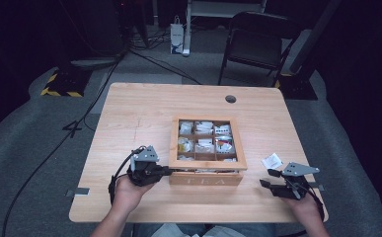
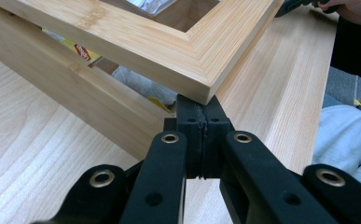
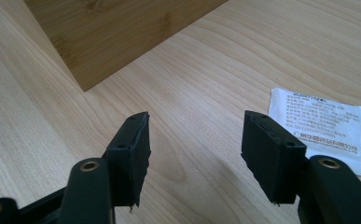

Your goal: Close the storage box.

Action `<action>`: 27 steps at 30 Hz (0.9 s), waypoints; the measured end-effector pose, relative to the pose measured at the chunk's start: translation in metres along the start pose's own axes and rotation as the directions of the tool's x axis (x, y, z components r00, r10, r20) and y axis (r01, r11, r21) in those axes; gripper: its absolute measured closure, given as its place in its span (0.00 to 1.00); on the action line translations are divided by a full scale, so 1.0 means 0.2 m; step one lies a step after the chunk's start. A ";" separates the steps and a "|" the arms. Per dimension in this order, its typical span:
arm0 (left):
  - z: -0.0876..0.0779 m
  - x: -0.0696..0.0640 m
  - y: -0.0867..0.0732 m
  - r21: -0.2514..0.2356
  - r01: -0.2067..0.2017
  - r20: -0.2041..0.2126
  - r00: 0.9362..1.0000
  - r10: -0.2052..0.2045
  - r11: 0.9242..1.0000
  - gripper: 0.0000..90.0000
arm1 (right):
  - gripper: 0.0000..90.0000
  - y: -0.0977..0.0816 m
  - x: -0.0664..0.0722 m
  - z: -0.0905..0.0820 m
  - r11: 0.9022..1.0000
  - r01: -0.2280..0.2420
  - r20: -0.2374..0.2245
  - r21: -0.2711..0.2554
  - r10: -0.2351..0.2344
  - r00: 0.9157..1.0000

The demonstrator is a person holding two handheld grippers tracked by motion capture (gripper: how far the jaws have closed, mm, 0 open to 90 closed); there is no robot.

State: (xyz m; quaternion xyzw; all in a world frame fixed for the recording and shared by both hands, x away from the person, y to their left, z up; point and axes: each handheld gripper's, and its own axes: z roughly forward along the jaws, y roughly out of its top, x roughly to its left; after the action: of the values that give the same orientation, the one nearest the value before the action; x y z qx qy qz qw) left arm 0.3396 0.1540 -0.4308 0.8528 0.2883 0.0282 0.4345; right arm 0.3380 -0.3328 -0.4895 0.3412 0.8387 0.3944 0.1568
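Observation:
A wooden tea box (image 1: 206, 180) marked TEA stands at the table's near middle, its compartments holding several tea bags (image 1: 204, 138). Its framed lid (image 1: 173, 143) is lifted a little at the near left corner. My left gripper (image 1: 168, 170) is shut, empty, its tips tucked under that lid corner; in the left gripper view the lid (image 2: 169, 51) hangs above the box wall (image 2: 75, 88), right over the closed left gripper (image 2: 204, 116). My right gripper (image 1: 267, 177) rests open right of the box. A white tea packet (image 3: 327, 130) lies beside the right gripper (image 3: 194, 140), the box (image 3: 113, 32) ahead.
The white packet (image 1: 272, 161) lies loose on the table (image 1: 129, 113) near its right edge. A round cable hole (image 1: 230, 98) sits at the far side. A folding chair (image 1: 255, 44) stands beyond the table. Cables run across the floor at left.

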 end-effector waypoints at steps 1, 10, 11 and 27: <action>0.00 0.00 0.00 0.003 -0.001 0.000 1.000 0.001 1.000 0.99 | 0.47 0.00 0.00 0.00 1.000 0.001 -0.002 0.001 -0.001 1.000; 0.00 0.00 -0.01 0.023 0.008 -0.003 1.000 -0.008 1.000 0.99 | 0.47 0.00 0.00 -0.01 1.000 -0.003 0.000 -0.003 0.003 1.000; 0.00 0.00 -0.01 0.026 0.013 -0.003 1.000 -0.013 1.000 0.99 | 0.47 0.00 0.00 -0.01 1.000 -0.003 0.000 -0.002 0.003 1.000; -0.01 -0.02 -0.02 0.072 0.012 -0.044 0.999 -0.009 0.997 0.99 | 0.47 0.01 0.00 0.00 1.000 0.000 -0.006 -0.014 0.000 1.000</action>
State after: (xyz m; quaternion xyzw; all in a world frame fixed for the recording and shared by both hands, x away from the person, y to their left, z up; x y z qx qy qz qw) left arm 0.3338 0.1558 -0.4325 0.8655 0.3033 0.0342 0.3971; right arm 0.3389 -0.3319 -0.4875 0.3388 0.8364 0.4013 0.1566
